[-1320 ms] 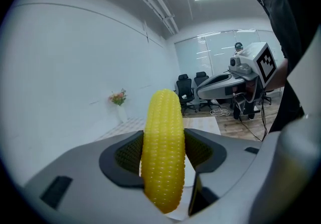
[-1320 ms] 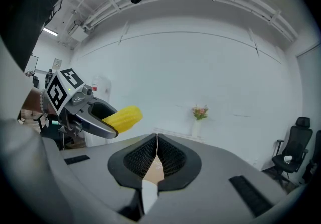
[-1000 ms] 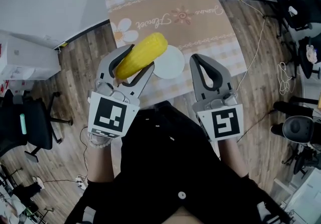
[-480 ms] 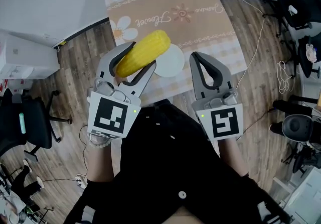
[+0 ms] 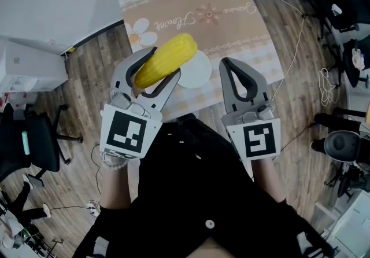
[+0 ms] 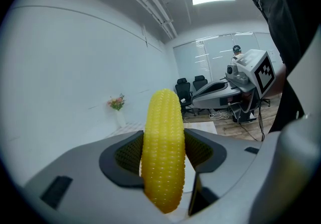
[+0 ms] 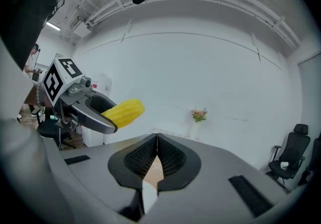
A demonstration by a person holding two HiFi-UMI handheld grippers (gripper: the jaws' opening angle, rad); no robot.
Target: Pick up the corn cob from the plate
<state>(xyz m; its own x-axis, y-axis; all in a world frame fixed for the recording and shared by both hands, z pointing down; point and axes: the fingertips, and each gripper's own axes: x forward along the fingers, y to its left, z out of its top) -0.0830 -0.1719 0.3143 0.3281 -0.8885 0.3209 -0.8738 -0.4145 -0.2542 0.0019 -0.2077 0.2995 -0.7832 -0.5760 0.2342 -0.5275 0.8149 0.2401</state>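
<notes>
A yellow corn cob [image 5: 163,61] is held up in the air by my left gripper [image 5: 151,70], which is shut on it. In the left gripper view the corn cob [image 6: 162,150] stands upright between the dark pads. It hangs above the near left part of the table, beside the small white plate [image 5: 196,72]. The plate has nothing on it. My right gripper [image 5: 236,75] hovers to the right of the plate with its jaws pressed together and nothing in them. The right gripper view shows the left gripper with the corn cob [image 7: 123,112] off to its left.
The table [image 5: 231,25] wears a beige checked cloth with flower prints. Wood floor surrounds it. Office chairs [image 5: 29,147] stand at the left and at the right [image 5: 341,8]. A white box [image 5: 29,69] sits at the left and a cable [image 5: 298,37] trails on the right.
The left gripper and the corn cob have drifted slightly up and to the right. The right gripper has barely moved.
</notes>
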